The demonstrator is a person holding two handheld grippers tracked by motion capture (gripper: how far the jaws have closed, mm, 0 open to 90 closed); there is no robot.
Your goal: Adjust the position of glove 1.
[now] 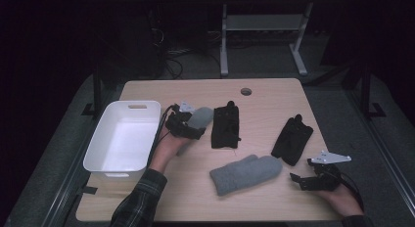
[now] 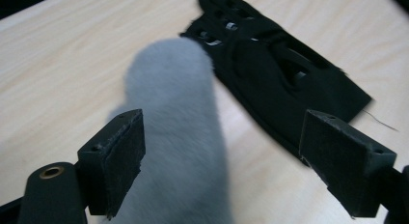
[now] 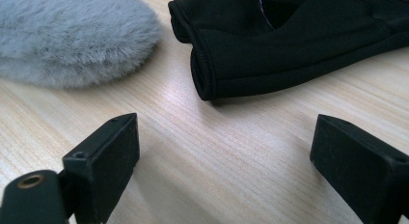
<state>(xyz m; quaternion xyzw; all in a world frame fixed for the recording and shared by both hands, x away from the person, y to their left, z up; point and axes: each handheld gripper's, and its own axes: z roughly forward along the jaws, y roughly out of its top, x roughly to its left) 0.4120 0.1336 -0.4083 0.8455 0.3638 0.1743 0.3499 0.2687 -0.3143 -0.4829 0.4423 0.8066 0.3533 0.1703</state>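
right gripper [image 1: 299, 180]: near table edge, jaws spread wide over bare wood, holding nothing
lower grey mitten [image 1: 246, 173]: flat on table, left of right gripper, apart from it
right black glove [image 1: 292, 139]: just beyond right gripper, cuff toward it
left gripper [image 1: 188, 130]: jaws apart, straddling upper grey mitten [image 2: 173, 132], not pinching
left black glove [image 1: 225, 125]: just beside that mitten
white bin [image 1: 92, 153]: left of left hand

The high view is dim with black surroundings, while both gripper views are brighter, their near jaws softly blurred.
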